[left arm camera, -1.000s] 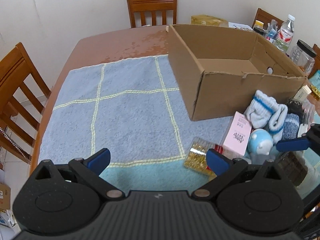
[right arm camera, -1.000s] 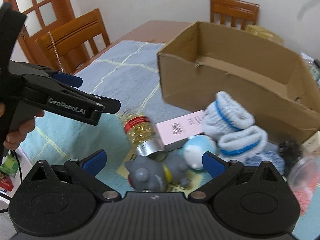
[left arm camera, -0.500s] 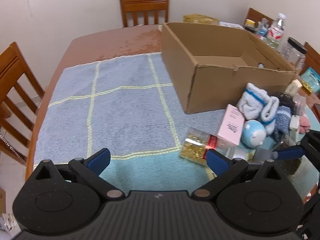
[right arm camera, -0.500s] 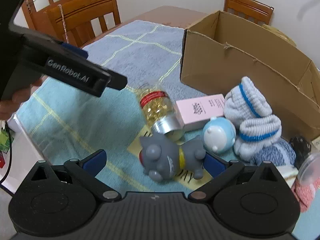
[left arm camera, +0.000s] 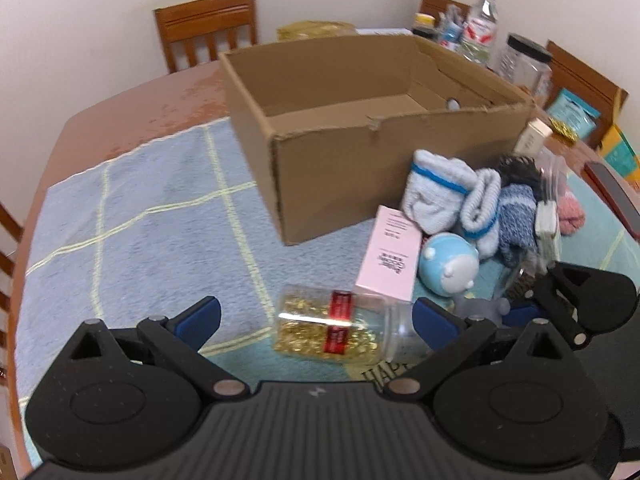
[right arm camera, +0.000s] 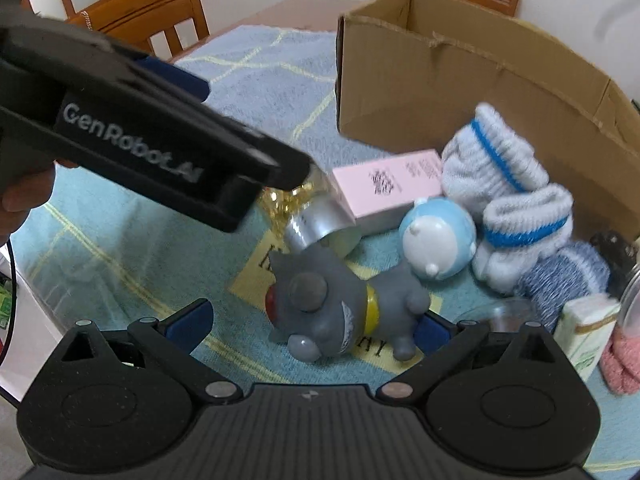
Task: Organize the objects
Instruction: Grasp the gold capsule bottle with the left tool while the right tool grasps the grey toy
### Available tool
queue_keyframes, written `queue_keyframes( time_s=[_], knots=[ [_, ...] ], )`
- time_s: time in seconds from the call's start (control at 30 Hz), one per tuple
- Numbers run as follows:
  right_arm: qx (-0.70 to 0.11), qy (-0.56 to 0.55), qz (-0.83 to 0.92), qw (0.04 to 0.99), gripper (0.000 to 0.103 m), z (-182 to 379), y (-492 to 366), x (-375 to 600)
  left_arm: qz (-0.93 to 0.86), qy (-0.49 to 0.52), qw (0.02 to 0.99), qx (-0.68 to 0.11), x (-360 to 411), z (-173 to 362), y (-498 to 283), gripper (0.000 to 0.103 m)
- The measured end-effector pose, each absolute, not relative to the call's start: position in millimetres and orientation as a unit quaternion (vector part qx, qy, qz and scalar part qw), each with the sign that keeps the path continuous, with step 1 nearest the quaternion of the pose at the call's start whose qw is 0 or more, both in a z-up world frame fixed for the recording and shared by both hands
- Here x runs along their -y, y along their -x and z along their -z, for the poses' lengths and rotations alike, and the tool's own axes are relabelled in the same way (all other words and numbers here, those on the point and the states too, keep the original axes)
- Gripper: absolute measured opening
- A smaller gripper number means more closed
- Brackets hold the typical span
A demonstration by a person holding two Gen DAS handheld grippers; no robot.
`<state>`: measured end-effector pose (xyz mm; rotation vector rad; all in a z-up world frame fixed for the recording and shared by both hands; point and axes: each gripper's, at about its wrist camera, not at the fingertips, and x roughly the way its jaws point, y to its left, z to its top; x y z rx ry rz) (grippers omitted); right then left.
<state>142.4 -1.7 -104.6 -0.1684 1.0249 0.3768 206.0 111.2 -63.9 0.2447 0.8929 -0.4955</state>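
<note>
**Two open grippers over a cluttered table, one framing a bottle, one framing a toy**

In the left wrist view we see our left gripper point(left arm camera: 316, 314) at the bottom of the frame, its blue-tipped fingers spread wide apart and holding nothing. Between them, lying on its side on the cloth, is a clear bottle of golden capsules point(left arm camera: 332, 330) with a red label. Just above it, right of centre, a pink box point(left arm camera: 390, 256) leans against a round blue and white toy point(left arm camera: 450, 264). Further right we see a heap of rolled socks point(left arm camera: 460, 200), pale blue and darker blue. Above them, filling the centre of the frame, stands an open cardboard box point(left arm camera: 340, 168), which looks empty. A blue checked towel point(left arm camera: 140, 208) covers the table across the left half. A wooden chair point(left arm camera: 208, 28) stands at the upper left, beyond the table's far edge.

In the right wrist view our right gripper point(right arm camera: 310, 324) sits at the bottom, fingers also wide apart and gripping nothing. A grey toy figure point(right arm camera: 336, 308) with a yellow collar lies on its side between the fingertips; the right fingertip is close behind it, and we cannot tell whether they touch. Just above it the bottle's silver cap shows, then the pink box and the blue toy to the right. The black body of the other gripper crosses the upper left of the frame, held by a hand point(right arm camera: 24, 196) at the left edge.
</note>
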Motion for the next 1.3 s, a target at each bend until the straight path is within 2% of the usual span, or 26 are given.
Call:
queue_keyframes(
  time_s=[0.13,0.6,0.9,1.3],
  knots=[
    [-0.480,0.113,-0.177,0.852,0.103,110.4,-137.5,-3.9,0.257,-0.122,0.854,-0.436,-104.3,71.3,-208.0,0.102],
    [-0.462,0.118,-0.188,0.858,0.103,111.8,-132.2,2.4,0.225,-0.189,0.845,-0.446,-102.2,88.7,-222.9,0.102],
    [-0.446,0.121,-0.190,0.866,0.103,112.6,-128.6,5.4,0.221,-0.164,0.849,-0.450,-128.6,94.6,-226.4,0.102],
    [-0.445,0.102,-0.185,0.870,0.103,96.4,-140.6,0.6,0.266,-0.182,0.841,-0.435,-133.7,97.0,-232.1,0.102]
  ],
)
